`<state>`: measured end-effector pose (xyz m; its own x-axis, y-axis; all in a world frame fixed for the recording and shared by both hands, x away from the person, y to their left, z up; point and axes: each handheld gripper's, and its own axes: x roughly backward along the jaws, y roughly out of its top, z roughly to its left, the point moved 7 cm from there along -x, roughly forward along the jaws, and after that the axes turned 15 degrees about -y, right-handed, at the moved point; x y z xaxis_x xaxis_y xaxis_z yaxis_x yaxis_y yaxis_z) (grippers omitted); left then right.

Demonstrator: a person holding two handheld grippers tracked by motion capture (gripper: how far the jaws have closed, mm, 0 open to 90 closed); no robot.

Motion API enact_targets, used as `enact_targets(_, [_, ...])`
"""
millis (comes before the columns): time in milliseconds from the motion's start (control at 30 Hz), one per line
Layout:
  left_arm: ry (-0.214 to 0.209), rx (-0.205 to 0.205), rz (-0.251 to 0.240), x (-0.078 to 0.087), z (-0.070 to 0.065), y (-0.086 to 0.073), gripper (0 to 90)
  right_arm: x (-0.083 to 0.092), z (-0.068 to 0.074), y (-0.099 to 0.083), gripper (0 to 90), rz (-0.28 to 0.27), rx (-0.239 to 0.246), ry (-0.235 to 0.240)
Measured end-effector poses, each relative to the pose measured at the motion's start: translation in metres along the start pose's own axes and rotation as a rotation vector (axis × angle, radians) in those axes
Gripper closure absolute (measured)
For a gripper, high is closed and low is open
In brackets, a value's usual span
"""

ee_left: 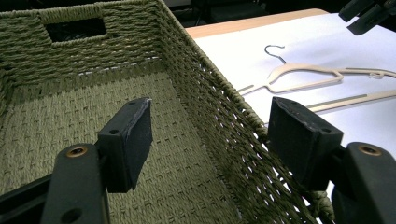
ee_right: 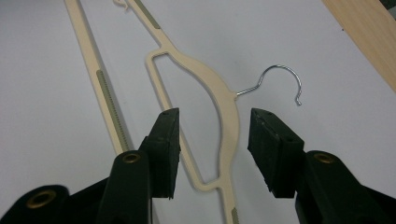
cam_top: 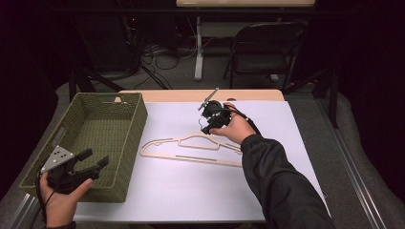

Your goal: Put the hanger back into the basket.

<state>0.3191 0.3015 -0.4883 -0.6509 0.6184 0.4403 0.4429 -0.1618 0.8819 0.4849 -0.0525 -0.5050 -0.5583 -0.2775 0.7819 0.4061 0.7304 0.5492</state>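
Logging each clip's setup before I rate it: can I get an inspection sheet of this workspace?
Surface: white table, wooden strip at the far edge.
Job's things: cream hanger lying flat, metal hook; green woven basket at the left, nothing seen inside.
Clutter: nothing seen.
Grippers: right gripper open, jaws straddling the hanger's neck; left gripper open astride the basket's wall.
Cables: loose leads on the floor.
Surroundings: folding chair, dark room.
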Motion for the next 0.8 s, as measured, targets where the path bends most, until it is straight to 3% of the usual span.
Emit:
enact_targets(33, [-0.001,0.001,0.0,0.0,0.0,0.0,30.7,0.001,0.0,-0.002,53.3,0.033,0.019,0.006])
enact_targets(300, [-0.001,0.001,0.0,-0.001,0.0,-0.001,30.7,-0.009,0.008,-0.004,56.7,0.059,0.077,0.024])
enact_targets(333, [-0.001,0.001,0.001,-0.001,0.0,-0.001,30.7,-0.01,0.008,-0.004,57.2,0.063,0.101,0.023])
enact_targets(500, [0.0,-0.001,0.004,-0.001,0.0,-0.001,30.7,-0.015,0.013,-0.005,58.1,0.062,0.12,0.034])
enact_targets(567, [-0.001,-0.002,0.002,-0.001,0.0,-0.001,30.7,-0.019,0.016,-0.007,57.4,0.087,0.131,0.059])
enact_targets(800, [0.0,-0.002,0.002,-0.001,0.0,-0.001,30.8,-0.028,0.021,-0.015,55.3,0.138,0.173,0.053])
